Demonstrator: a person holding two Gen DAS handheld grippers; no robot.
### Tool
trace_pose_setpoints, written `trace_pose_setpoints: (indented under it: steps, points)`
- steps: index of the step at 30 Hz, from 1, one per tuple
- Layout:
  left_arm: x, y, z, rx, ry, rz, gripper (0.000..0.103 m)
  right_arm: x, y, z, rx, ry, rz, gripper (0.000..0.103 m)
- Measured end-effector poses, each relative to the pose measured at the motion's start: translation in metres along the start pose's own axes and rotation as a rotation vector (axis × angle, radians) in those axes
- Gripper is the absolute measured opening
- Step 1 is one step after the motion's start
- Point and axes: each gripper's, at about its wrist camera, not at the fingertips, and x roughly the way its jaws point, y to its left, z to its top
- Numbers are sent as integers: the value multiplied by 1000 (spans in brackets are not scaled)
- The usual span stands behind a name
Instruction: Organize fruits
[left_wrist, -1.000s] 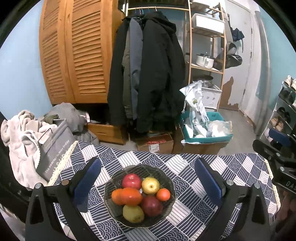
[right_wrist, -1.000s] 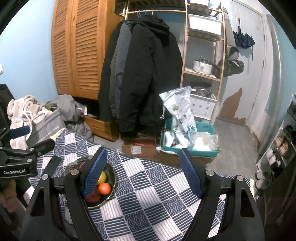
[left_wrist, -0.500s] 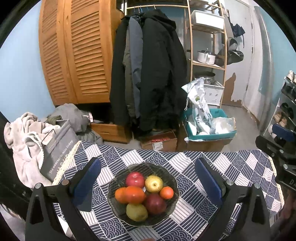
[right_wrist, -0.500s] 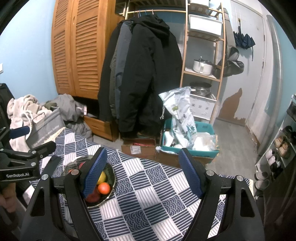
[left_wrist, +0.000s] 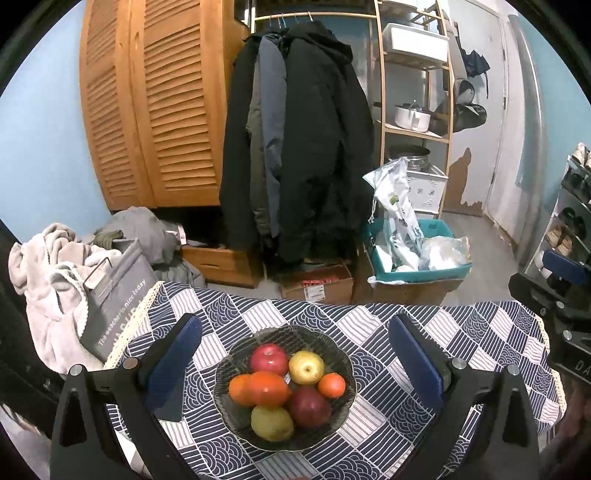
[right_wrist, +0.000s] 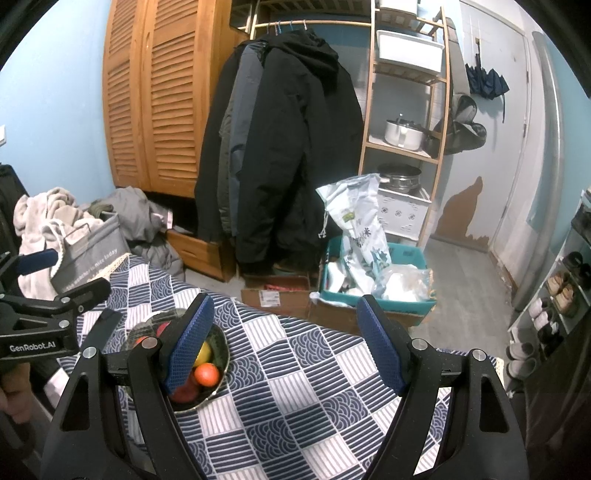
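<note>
Dark bowl (left_wrist: 343, 354) on a patterned tablecloth (left_wrist: 480, 332), holding approx. 7 fruits: 2 red apples (left_wrist: 269, 359), 2 yellow-green pears (left_wrist: 306, 367), 3 orange fruits (left_wrist: 268, 388), though some may be hidden. Left gripper (left_wrist: 293, 362) hovers over the bowl, jaws spread, nothing held. Right gripper (right_wrist: 282, 345), at the bowl's 3 o'clock, is likewise released.

left wrist: above surface's (left_wrist: 480, 332) near edge, facing wardrobe, bowl (left_wrist: 284, 384) close, centred | right wrist: further right, same facing, bowl (right_wrist: 218, 347) lower left | shared: bowl, surface, coats
</note>
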Motion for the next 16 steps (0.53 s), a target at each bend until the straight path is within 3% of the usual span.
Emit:
trace_pose_setpoints:
  steps: [16]
  points:
    - [0,-3,2,0,-1,-9,102,0,1,-1,-1,0,-1,79]
